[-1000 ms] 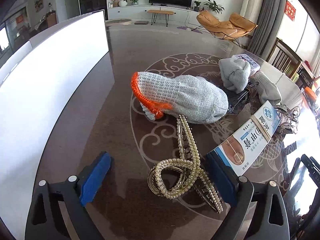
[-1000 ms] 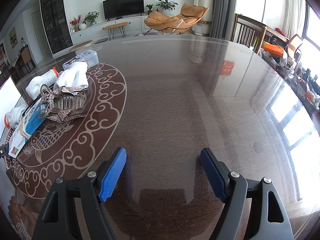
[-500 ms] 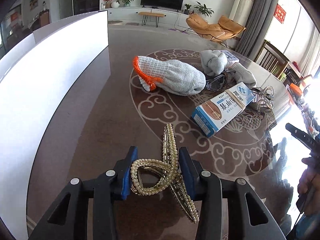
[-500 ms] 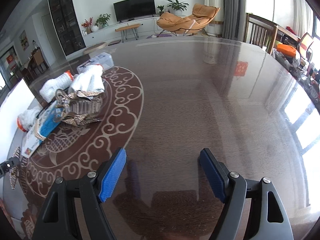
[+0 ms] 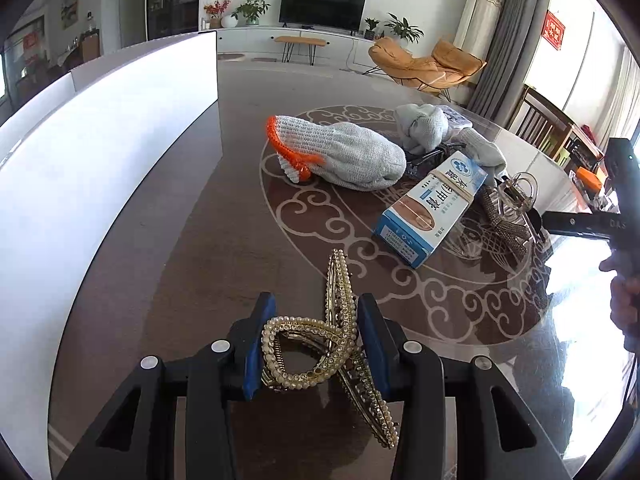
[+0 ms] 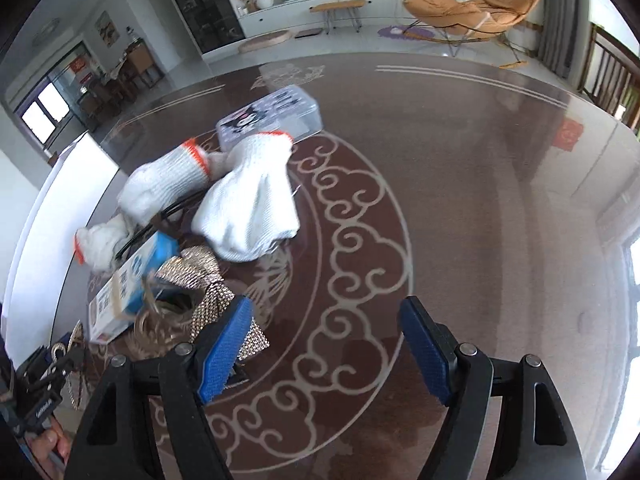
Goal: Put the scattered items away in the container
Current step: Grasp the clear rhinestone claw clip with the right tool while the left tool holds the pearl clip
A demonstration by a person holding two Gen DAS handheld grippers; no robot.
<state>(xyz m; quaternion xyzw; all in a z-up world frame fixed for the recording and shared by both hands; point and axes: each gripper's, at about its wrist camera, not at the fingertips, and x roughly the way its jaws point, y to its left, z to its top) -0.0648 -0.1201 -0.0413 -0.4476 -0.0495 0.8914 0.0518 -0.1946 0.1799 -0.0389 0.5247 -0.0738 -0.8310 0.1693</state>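
The left gripper is pinching the pearl hair clip — both blue pads press on the looped part of it, near the table's near edge and just beside the white container that stands along the left edge. The clip looks light and stiff, but its beaded rim is rounded and likely slippery, and the long toothed prongs stick out past the pads on both sides; holding it across the loop, as now, seems the safest place, since the thin prongs could bend or twist out.

The right gripper is spread wide with nothing between its pads, hovering over the patterned middle of the table beside the rhinestone clip. That one is also rigid and knobbly, and best taken across its body.

Further towards the centre lie the blue-and-white box, light and firm-edged, easy to take across its narrow sides, and the knitted gloves — soft, floppy things that will sag, so a deep pinch into the bunched fabric would suit them. None of these is in the container yet.
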